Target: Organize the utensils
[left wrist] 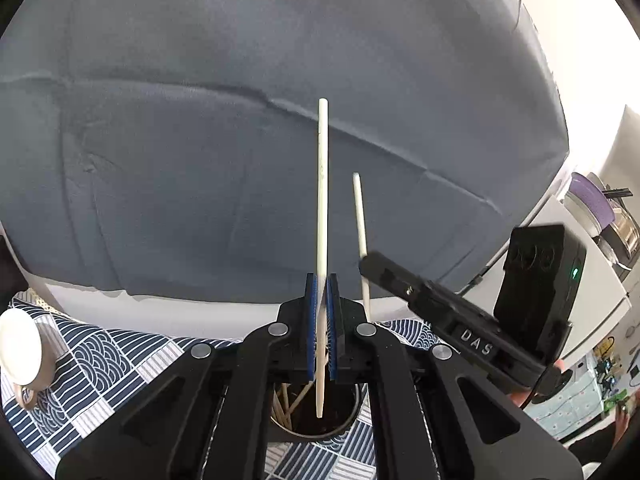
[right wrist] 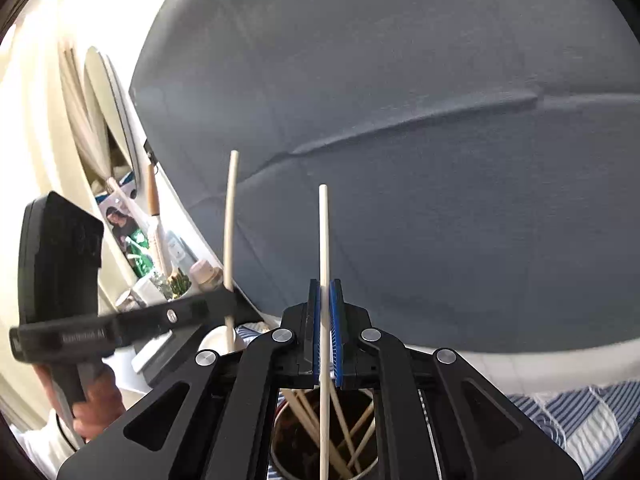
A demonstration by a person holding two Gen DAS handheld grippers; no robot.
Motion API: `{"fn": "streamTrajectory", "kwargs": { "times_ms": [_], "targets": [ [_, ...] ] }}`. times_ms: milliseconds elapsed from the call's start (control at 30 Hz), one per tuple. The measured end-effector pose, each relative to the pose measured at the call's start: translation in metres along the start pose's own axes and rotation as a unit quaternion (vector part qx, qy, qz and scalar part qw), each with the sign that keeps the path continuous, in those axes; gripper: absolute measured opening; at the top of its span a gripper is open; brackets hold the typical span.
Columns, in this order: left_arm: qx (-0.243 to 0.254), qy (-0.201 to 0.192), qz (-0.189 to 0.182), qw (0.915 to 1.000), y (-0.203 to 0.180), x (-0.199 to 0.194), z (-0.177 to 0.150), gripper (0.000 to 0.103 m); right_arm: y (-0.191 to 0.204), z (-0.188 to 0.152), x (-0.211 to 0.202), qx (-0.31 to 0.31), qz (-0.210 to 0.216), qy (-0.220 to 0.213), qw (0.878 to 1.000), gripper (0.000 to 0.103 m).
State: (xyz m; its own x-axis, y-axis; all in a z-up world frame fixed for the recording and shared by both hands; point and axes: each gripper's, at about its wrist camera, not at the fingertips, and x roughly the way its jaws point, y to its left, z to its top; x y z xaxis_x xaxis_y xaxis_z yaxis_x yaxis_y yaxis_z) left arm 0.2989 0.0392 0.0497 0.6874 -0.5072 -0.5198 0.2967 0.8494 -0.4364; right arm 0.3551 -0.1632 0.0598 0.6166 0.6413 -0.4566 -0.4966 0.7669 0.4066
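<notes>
both claws, left claw (left wrist: pixel 322 300) and right claw (right wrist: pixel 326 304), clamped tight, side by side.

Ahead of both grippers we see open air up to the grey-blue sofa (left wrist: pixel 280 120), which closes off the far side. Below us the round holder (left wrist: pixel 352 420) has its mouth partly crowded by wooden chopsticks (right wrist: pixel 348 432) that lean across it; its middle looks freer. The left gripper (left wrist: pixel 322 292) and the right gripper (right wrist: pixel 325 300) hang close side by side, each blocking the other's sideways path. To the left, a white cup (left wrist: pixel 20 348) stands on the patterned cloth (left wrist: pixel 100 360).
</notes>
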Motion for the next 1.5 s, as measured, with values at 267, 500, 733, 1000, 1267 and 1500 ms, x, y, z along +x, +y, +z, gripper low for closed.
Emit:
{"fn": "streamTrajectory", "kwargs": {
  "times_ms": [267,500,733,1000,1267,1500],
  "targets": [
    [0.008,-0.017,0.011,0.9998,0.005,0.015,-0.019,0.005,-0.006,-0.01,0.015,-0.03,0.029,-0.011,0.999,0.005],
    [0.001,-0.008,0.026,0.9996,0.009,0.031,-0.036,0.005,-0.008,-0.022,0.031,-0.032,0.02,0.005,0.999,0.005],
    [0.005,0.011,0.038,0.9992,0.005,0.04,-0.052,0.005,-0.008,-0.041,0.038,-0.038,0.012,0.033,0.999,0.005],
    [0.002,0.014,0.042,0.999,0.007,0.025,-0.059,0.006,-0.008,-0.049,0.029,-0.035,-0.005,0.058,0.998,0.009],
    [-0.016,0.006,0.066,0.9977,0.006,-0.01,-0.058,0.044,-0.002,-0.045,-0.002,-0.025,-0.011,0.053,0.998,0.04],
    [-0.06,0.019,0.103,0.9927,0.022,-0.039,-0.066,0.085,0.021,-0.047,-0.024,-0.043,-0.024,0.053,0.997,0.059]
  ]
}}
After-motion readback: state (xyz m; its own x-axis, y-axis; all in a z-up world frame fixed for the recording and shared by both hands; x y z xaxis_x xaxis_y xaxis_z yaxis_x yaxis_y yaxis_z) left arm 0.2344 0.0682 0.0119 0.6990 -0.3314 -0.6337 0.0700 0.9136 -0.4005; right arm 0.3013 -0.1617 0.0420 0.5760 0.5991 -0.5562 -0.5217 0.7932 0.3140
